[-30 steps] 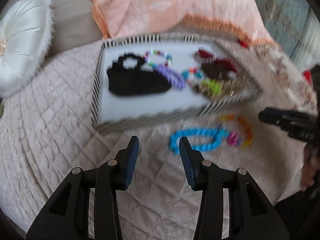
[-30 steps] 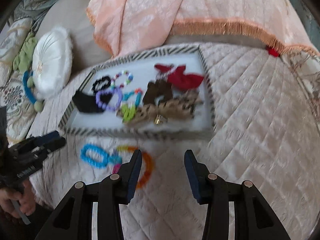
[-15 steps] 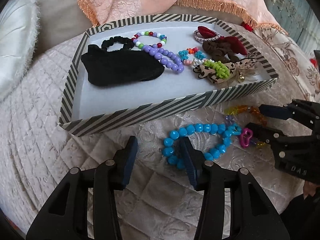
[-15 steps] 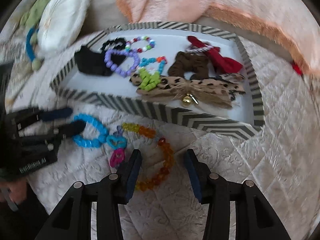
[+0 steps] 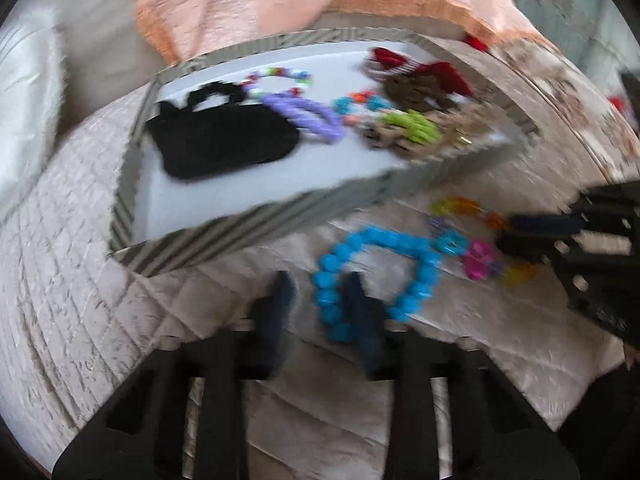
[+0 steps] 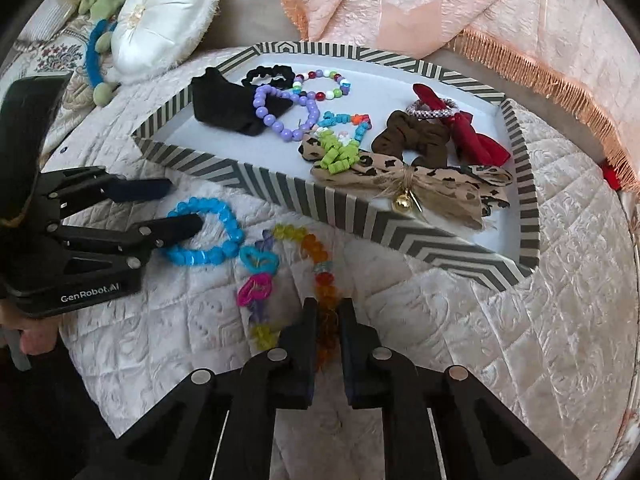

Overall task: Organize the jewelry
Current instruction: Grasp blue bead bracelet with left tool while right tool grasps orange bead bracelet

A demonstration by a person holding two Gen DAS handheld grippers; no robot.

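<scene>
A striped tray (image 6: pixel 404 227) on the quilted bed holds bead bracelets, scrunchies, a black pouch (image 6: pixel 228 106) and a leopard bow (image 6: pixel 424 178). In front of it lie a blue bead bracelet (image 6: pixel 208 256) and an orange-yellow bead bracelet (image 6: pixel 320 256) with pink and blue charms. My right gripper (image 6: pixel 329 314) is shut on the near part of the orange bracelet. My left gripper (image 6: pixel 184 208) is open, one finger (image 6: pixel 176 229) lying inside the blue bracelet's loop. The left wrist view is blurred; it shows the blue bracelet (image 5: pixel 416 280) around my right finger (image 5: pixel 356 300).
A white round cushion (image 6: pixel 168 16) and a green and blue soft toy (image 6: pixel 100 40) lie behind the tray at the left. A pink fringed blanket (image 6: pixel 440 4) is draped behind. The quilted cover (image 6: pixel 520 340) stretches to the right.
My right gripper has closed onto the orange bracelet. My left gripper has moved forward so one finger sits in the blue bracelet's loop.
</scene>
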